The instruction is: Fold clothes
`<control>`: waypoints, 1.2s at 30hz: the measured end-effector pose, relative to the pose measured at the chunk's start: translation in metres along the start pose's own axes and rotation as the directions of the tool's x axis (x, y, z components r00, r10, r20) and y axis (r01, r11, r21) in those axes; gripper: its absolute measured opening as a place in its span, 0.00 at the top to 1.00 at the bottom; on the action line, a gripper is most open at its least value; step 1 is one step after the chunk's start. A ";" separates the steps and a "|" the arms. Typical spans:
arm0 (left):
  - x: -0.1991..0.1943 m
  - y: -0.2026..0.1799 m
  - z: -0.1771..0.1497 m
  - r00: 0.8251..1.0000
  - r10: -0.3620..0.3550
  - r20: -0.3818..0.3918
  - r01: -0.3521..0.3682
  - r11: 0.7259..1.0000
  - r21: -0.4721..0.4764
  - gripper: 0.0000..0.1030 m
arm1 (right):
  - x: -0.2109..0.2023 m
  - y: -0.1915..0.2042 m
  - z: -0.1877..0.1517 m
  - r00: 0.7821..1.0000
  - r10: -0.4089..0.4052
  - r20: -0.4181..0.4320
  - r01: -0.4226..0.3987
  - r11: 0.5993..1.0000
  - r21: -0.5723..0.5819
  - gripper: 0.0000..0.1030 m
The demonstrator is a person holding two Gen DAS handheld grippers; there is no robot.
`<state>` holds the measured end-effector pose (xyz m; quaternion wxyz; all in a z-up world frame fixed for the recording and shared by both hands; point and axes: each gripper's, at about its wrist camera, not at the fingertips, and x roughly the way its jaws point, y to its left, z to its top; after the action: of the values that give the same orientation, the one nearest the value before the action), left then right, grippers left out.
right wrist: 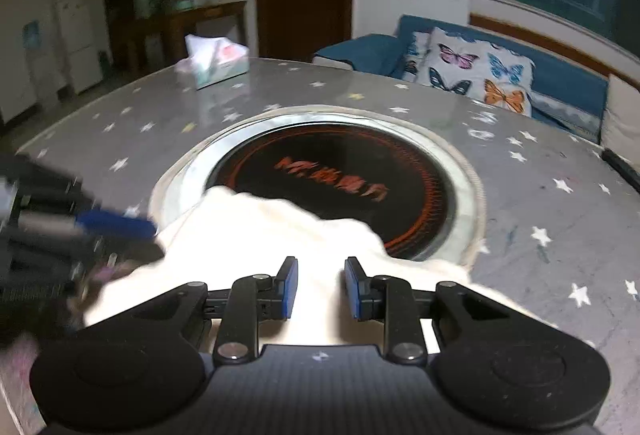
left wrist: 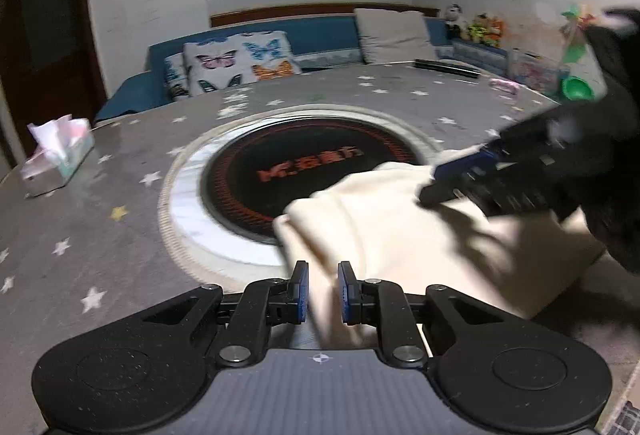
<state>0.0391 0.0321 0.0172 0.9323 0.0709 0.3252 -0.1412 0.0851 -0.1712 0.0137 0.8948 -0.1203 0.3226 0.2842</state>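
A cream garment (left wrist: 400, 235) lies bunched on the round grey star-patterned table (left wrist: 100, 235), partly over the black induction plate (left wrist: 312, 171). My left gripper (left wrist: 323, 293) is open, its blue pads apart over the garment's near edge. My right gripper (right wrist: 321, 289) is open above the garment (right wrist: 280, 235). The right gripper also shows blurred in the left wrist view (left wrist: 460, 175), resting on the cloth. The left gripper shows blurred in the right wrist view (right wrist: 120, 227) at the cloth's left edge.
A tissue box (left wrist: 56, 159) stands at the table's left edge and shows in the right wrist view (right wrist: 216, 63). A black bar (left wrist: 446, 67) and toys (left wrist: 576, 83) lie at the far right. A blue sofa with butterfly cushions (left wrist: 236, 63) stands behind.
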 end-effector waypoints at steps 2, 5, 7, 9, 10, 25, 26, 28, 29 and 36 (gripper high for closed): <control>-0.004 0.010 -0.001 1.000 0.024 0.001 -0.024 0.999 -0.024 0.82 | -0.004 0.015 -0.004 1.000 0.008 0.012 -0.008 0.999 -0.047 0.72; -0.010 0.026 0.000 0.998 0.060 0.007 -0.060 0.995 -0.075 0.82 | -0.012 0.036 -0.010 0.999 0.041 0.022 -0.039 0.995 -0.094 0.72; -0.014 0.033 0.001 0.997 0.074 0.014 -0.072 0.992 -0.103 0.82 | -0.017 0.050 -0.015 0.999 0.031 0.044 -0.026 0.993 -0.117 0.72; -0.018 0.036 0.002 0.997 0.080 0.021 -0.077 0.990 -0.120 0.82 | -0.021 0.062 -0.018 0.997 0.061 0.057 -0.053 0.991 -0.125 0.72; -0.019 0.036 0.003 0.997 0.079 0.025 -0.075 0.990 -0.120 0.82 | -0.022 0.067 -0.018 0.995 0.089 0.055 -0.082 0.989 -0.123 0.73; -0.013 -0.008 0.021 0.995 -0.057 0.076 0.065 0.993 -0.100 0.82 | -0.064 0.079 -0.034 0.984 0.145 0.108 -0.131 0.983 -0.126 0.66; -0.011 -0.012 0.020 0.995 -0.064 0.073 0.071 0.993 -0.096 0.82 | -0.071 0.068 -0.037 0.987 0.113 0.113 -0.102 0.990 -0.099 0.66; -0.007 -0.021 0.018 0.995 -0.080 0.064 0.085 0.993 -0.085 0.82 | -0.082 0.051 -0.042 0.991 0.055 0.118 -0.049 0.997 -0.056 0.66; -0.004 -0.025 0.016 0.994 -0.088 0.059 0.092 0.993 -0.079 0.82 | -0.086 0.042 -0.045 0.993 0.028 0.116 -0.024 0.999 -0.035 0.66; 0.004 -0.034 0.003 0.996 -0.089 0.022 0.090 0.994 -0.065 0.82 | -0.097 -0.017 -0.074 0.992 -0.121 0.044 0.115 0.987 0.113 0.66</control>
<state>0.0337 -0.0014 0.0153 0.9301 0.0239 0.3235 -0.1726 -0.0036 -0.2562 0.0204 0.9232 -0.0825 0.3075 0.2153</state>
